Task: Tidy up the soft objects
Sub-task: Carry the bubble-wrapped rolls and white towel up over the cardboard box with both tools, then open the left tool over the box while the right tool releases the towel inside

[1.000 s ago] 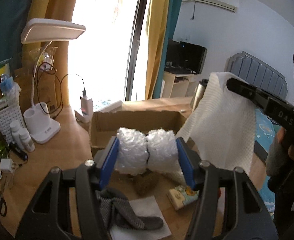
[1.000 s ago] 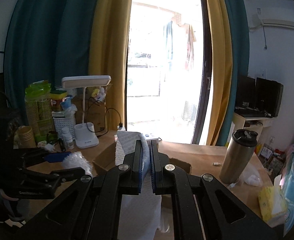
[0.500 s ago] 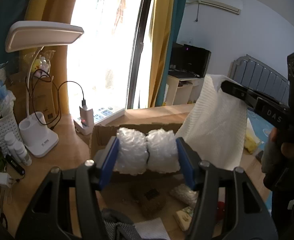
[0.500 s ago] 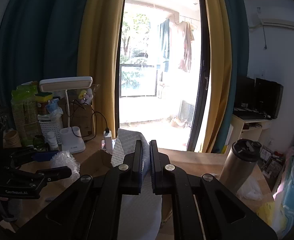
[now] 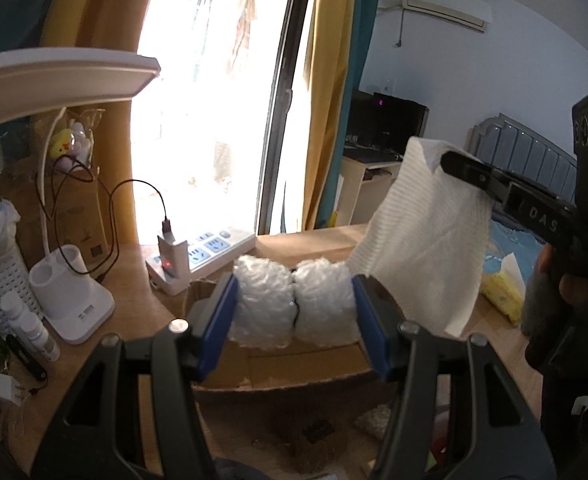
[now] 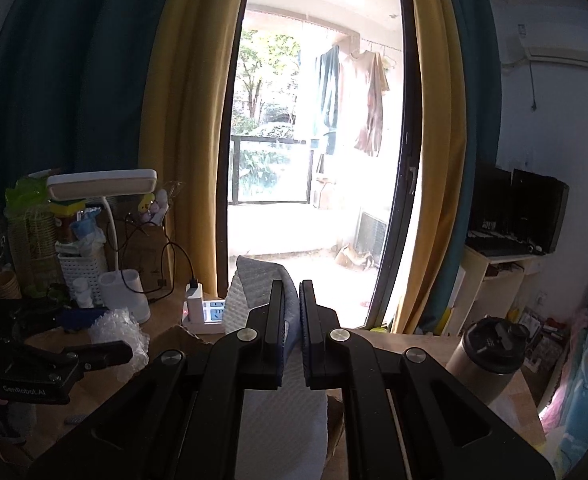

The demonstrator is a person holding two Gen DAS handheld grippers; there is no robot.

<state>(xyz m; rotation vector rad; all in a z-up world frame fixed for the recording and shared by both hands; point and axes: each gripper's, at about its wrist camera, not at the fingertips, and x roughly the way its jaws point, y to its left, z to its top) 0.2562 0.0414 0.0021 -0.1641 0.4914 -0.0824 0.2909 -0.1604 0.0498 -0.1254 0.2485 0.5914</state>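
Bubble wrap (image 5: pixel 292 305), clamped in the left tool (image 5: pixel 294 312), has advanced over the cardboard box (image 5: pixel 294 368) near the counter's far edge. Right tool (image 6: pixel 292 320) pinches the paper towel (image 5: pixel 422 248) above it. Release into the box appears next.

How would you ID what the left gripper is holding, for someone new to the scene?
Find the open cardboard box on the wooden desk by the bright balcony door. Just above it, the left gripper squeezes a bubble wrap wad between blue fingers. It is crinkly, translucent and pinched into two lobes, unlike the flat hanging paper towel beside it.
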